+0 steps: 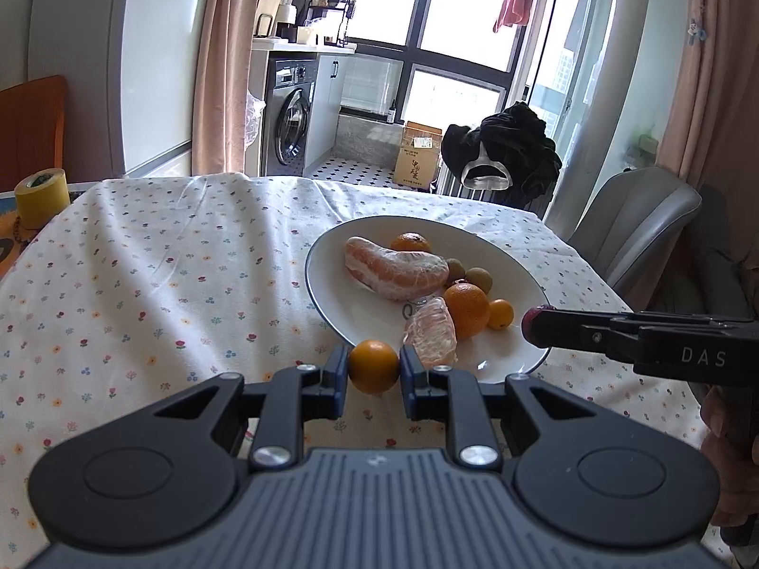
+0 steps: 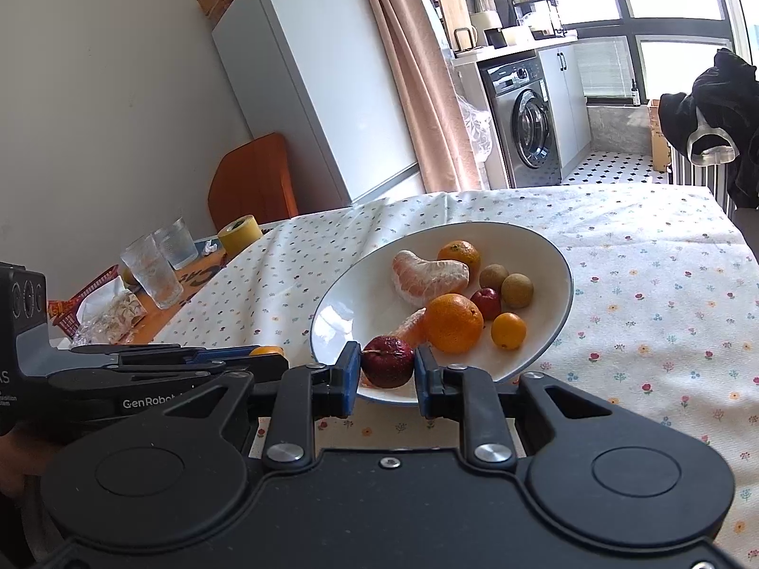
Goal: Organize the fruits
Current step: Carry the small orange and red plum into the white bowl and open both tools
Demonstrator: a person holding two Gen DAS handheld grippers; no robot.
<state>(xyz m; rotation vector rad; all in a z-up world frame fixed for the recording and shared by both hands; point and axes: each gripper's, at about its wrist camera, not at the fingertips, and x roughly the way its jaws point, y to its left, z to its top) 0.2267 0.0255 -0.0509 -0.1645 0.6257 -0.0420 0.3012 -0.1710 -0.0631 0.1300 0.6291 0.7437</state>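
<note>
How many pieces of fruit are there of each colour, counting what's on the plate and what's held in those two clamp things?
Orange, whole: 4, one in the left hand-held gripper
Peeled citrus pieces: 2
Brown-green: 2
Dark red: 2, one in the right hand-held gripper
Total: 10

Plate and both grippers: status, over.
Left gripper shut on small orange, just short of plate rim. Right gripper shut on dark red fruit, over plate's near edge. Nothing blocking.

Left claw (image 1: 374, 366) and right claw (image 2: 385, 370) side by side, each clamped on something small.
</note>
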